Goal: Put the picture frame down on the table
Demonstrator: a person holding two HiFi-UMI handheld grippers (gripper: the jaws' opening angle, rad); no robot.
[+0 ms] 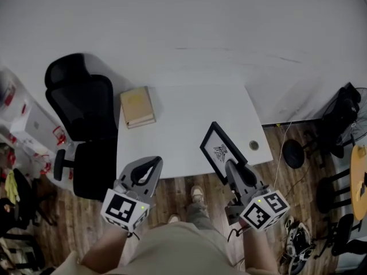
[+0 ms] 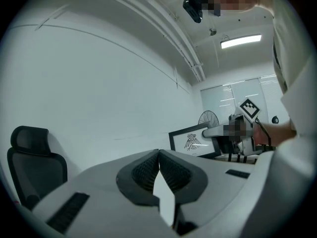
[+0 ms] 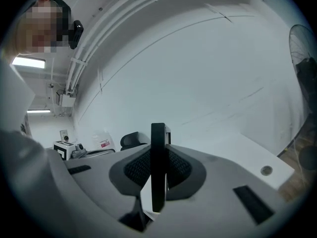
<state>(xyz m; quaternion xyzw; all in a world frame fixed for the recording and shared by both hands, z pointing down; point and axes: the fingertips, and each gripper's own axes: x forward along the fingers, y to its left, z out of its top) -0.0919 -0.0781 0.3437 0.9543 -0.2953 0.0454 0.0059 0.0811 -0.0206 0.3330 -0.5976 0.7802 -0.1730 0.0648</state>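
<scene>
A black picture frame (image 1: pixel 220 150) with a bird drawing on white hangs tilted over the near right part of the white table (image 1: pixel 183 119). My right gripper (image 1: pixel 234 166) is shut on its lower edge. Seen edge-on in the right gripper view, the picture frame (image 3: pixel 158 162) stands upright between the ribbed pads. From the left gripper view, the picture frame (image 2: pixel 192 142) faces this way, at the right. My left gripper (image 1: pixel 150 166) hovers at the table's near left edge, shut with nothing in it; in its own view the left gripper (image 2: pixel 159 158) shows its pads meeting.
A tan book (image 1: pixel 137 106) lies on the far left of the table. A black office chair (image 1: pixel 86 125) stands left of the table. A round cable port (image 1: pixel 254 145) sits at the table's right edge. Stools and a fan (image 1: pixel 338 125) crowd the floor at the right.
</scene>
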